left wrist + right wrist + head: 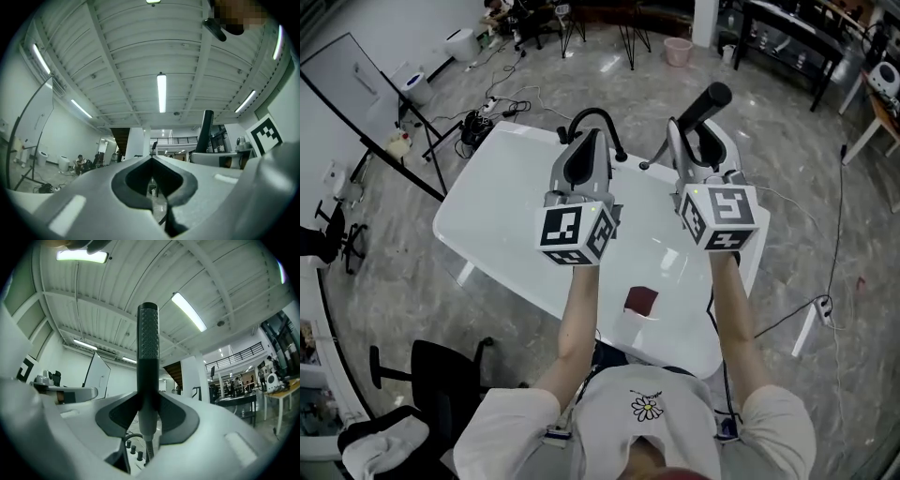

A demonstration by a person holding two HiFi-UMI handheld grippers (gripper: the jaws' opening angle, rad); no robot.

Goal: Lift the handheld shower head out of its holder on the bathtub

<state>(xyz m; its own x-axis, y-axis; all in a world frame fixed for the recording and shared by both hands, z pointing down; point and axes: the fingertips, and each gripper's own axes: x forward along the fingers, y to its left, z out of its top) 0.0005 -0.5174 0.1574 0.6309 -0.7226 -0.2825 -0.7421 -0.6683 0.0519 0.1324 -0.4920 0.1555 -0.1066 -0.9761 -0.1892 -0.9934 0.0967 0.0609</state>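
Holding the shower head (148,338) by the lower part of its handle, the right tool (149,401) has its two jaws pinching it from both sides. The dark, dotted head stands upright above the jaws and points toward the ceiling. In the head view the same black handle rises over the right tool, above the far right part of the white bathtub (516,216). Below the jaws the ribbed hose (149,448) hangs down from the handle end, and some small dark knobs (133,448) are seen under it on the tub. I cannot make out the holder itself in any view, but the shower head appears free of it: nothing except the jaws touches the handle, and open air is around it. So I judge that the lifting is mostly done and the main step of the task is reached. What is left, if anything, is only to carry it a little more clear or to keep it steady. The left tool (152,180) is raised just beside the right one, on its left, and its jaws are pressed together with nothing between them, so it takes no part in the grip. A black curved faucet (598,117) stands at the far edge of the tub between the two tools. A small dark red thing (640,300) lies inside the tub at the near end, well apart from both tools. The hose could pull back on the handle if the tool goes much higher, so the grip should stay firm.
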